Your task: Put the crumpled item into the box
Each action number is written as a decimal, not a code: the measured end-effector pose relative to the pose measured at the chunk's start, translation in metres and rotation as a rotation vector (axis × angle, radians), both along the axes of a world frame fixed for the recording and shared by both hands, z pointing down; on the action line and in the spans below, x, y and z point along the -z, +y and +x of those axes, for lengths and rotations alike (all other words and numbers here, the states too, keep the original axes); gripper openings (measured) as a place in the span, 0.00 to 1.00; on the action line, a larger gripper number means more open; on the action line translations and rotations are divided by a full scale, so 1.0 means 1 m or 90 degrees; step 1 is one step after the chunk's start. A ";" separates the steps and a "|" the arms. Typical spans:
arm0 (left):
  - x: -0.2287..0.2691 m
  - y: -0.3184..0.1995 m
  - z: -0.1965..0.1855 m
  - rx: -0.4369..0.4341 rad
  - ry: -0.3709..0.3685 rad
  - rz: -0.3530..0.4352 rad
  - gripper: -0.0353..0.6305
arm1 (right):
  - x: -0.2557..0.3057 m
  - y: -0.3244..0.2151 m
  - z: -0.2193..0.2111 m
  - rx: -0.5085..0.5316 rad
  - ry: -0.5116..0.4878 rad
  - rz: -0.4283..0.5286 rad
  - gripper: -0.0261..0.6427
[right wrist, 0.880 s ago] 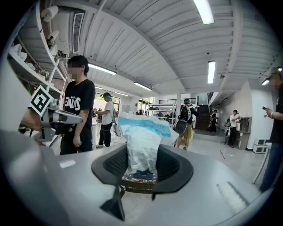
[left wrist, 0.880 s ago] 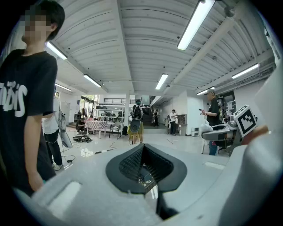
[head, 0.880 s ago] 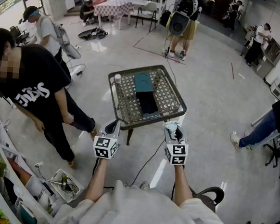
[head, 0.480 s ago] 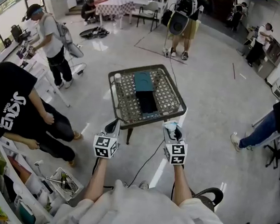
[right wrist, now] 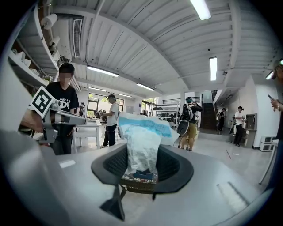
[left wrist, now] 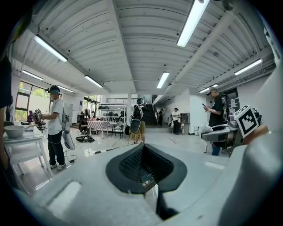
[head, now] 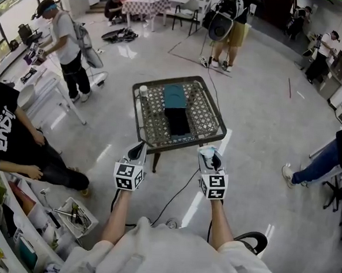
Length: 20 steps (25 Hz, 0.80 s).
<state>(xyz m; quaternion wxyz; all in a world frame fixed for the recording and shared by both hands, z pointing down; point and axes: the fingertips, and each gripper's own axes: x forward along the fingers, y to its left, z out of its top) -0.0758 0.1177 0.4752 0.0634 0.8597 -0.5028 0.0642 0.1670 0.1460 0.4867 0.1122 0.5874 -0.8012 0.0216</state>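
Observation:
A dark open box with its teal lid behind it sits on the small wicker table. Both grippers hover just short of the table's near edge. My right gripper is shut on the crumpled white-and-blue item. In the right gripper view the crumpled item stands up between the jaws of the right gripper, with the table behind it. My left gripper holds nothing. In the left gripper view, the left gripper shows a gap with only the table beyond.
A white bottle stands at the table's far left corner. A cable runs across the floor under the table. A person in black crouches at the left beside shelves and a tool tray. More people stand further off.
The person in black at the left has moved away leftward and now crouches near the picture's edge. Both grippers keep their places by the table's near edge, the right still gripping the crumpled item.

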 end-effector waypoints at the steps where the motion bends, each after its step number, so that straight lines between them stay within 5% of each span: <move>1: -0.001 0.001 0.003 0.000 -0.002 0.000 0.06 | -0.001 0.000 0.002 0.002 0.000 -0.001 0.28; 20: -0.016 -0.023 0.035 -0.004 -0.002 -0.006 0.06 | -0.017 -0.025 0.023 0.016 0.003 -0.011 0.28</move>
